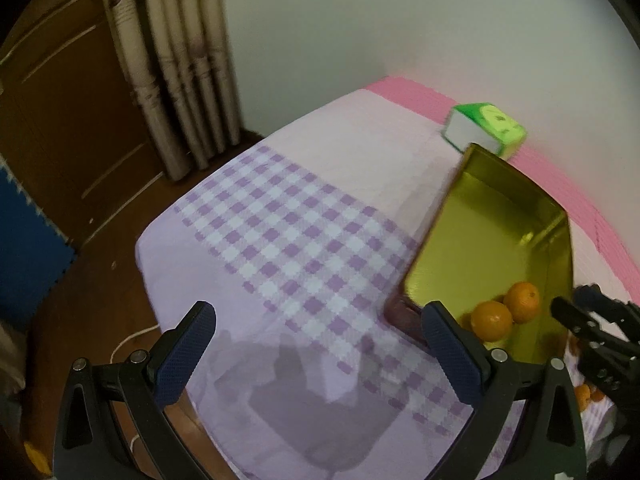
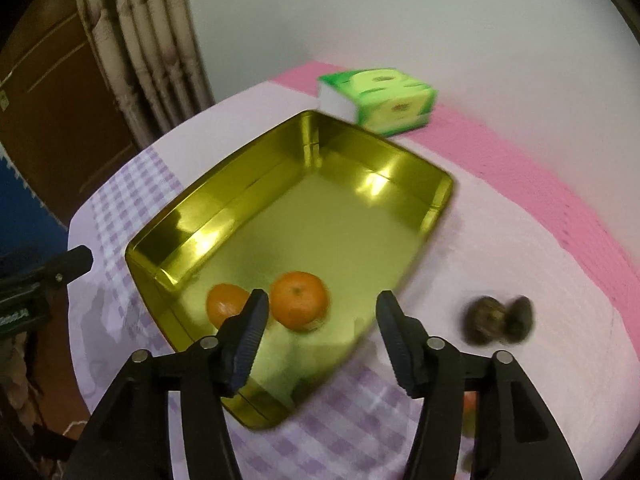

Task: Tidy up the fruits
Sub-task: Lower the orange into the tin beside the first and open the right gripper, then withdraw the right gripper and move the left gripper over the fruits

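While the left gripper point(image 1: 320, 354) hangs over the checked purple cloth point(image 1: 288, 240) with its jaws spread wide and nothing between them, the fruit lies off toward its three o'clock. Seen from the left wrist, the gold tin tray point(image 1: 486, 220) stands at about two o'clock of that gripper, tilted in the fisheye, with two oranges point(image 1: 491, 321) touching each other in its near corner. A green tissue pack point(image 1: 486, 130) sits beyond the tray's far end at one o'clock, on the pink mat point(image 1: 416, 94). At the right edge, around three to four o'clock, part of the right gripper shows as a black frame, with a few small orange fruits point(image 1: 583, 394) on the cloth beneath it.

From the right wrist, a brown door point(image 2: 52, 92) and striped curtain point(image 2: 132, 40) fill ten to eleven o'clock. Inside the tray's low wall point(image 2: 192, 236), the smaller orange point(image 2: 224, 304) lies at eleven o'clock of the right gripper point(image 2: 320, 340), partly hidden behind its left finger; the larger orange point(image 2: 299, 300) rests just beside it. The right gripper's jaws stand moderately apart above the tray's near edge, with no fruit pressed between the pads. At two o'clock, outside the tray on the pale cloth, two dark brownish fruits point(image 2: 498, 320) lie blurred, touching each other.
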Tool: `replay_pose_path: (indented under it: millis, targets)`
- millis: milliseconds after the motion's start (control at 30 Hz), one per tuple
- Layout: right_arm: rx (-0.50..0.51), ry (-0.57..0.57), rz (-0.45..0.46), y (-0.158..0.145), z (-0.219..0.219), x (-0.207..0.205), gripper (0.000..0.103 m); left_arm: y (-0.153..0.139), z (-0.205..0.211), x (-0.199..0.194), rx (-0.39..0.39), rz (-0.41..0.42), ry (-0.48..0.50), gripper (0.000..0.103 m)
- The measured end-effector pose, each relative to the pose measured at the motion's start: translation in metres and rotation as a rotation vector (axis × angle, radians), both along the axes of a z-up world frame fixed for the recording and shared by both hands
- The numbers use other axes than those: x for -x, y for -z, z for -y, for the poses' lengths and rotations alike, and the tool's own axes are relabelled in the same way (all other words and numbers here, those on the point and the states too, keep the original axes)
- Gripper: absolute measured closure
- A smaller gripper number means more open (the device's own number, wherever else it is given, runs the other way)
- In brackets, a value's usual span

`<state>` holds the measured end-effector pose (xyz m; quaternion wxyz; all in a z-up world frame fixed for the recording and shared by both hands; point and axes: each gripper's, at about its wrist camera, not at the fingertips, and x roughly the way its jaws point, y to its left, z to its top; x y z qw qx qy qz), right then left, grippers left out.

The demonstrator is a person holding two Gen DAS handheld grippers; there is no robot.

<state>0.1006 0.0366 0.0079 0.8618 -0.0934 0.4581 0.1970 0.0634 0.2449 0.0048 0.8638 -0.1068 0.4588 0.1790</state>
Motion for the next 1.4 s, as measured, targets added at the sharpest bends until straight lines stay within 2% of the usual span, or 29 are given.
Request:
replay_pose_path:
  millis: [133,333,500,633,767,867,933,1100,1233,1400]
  targets:
    - [-0.025,0.086,0.023,-0.011,0.049,0.010,0.038,-0.003,0.016,-0.001,-0.008,0.013,0.082,0.001]
    - [-0.008,0.297,0.053,-0.014,0.149,0.025,0.028,-0.007,0.045,-0.001,-0.025,0.040,0.212,0.001]
    - [0.006,0.498,0.004,0.008,0.233,0.042,0.026,-0.010,0.069,0.002,-0.056,0.068,0.320,0.001]
    - [0.017,0.576,-0.049,0.036,0.273,0.061,0.021,-0.013,0.091,0.004,-0.084,0.091,0.412,0.001]
    - [0.029,0.602,-0.094,0.057,0.285,0.073,0.021,-0.011,0.110,0.009,-0.111,0.082,0.472,0.001]
    - [0.028,0.629,-0.087,0.063,0.291,0.078,0.019,-0.017,0.130,0.016,-0.114,0.100,0.529,0.001]
    - [0.035,0.633,-0.082,0.064,0.292,0.078,0.011,-0.020,0.143,0.017,-0.099,0.102,0.564,0.001]
    - [0.036,0.633,-0.070,0.071,0.291,0.079,0.000,-0.021,0.183,0.016,-0.059,0.097,0.649,0.001]
    - [0.036,0.641,-0.047,0.070,0.291,0.084,0.000,-0.012,0.220,0.015,-0.059,0.081,0.730,0.001]
    - [0.033,0.644,-0.015,0.073,0.289,0.089,0.000,0.003,0.251,0.009,-0.031,0.038,0.785,0.001]
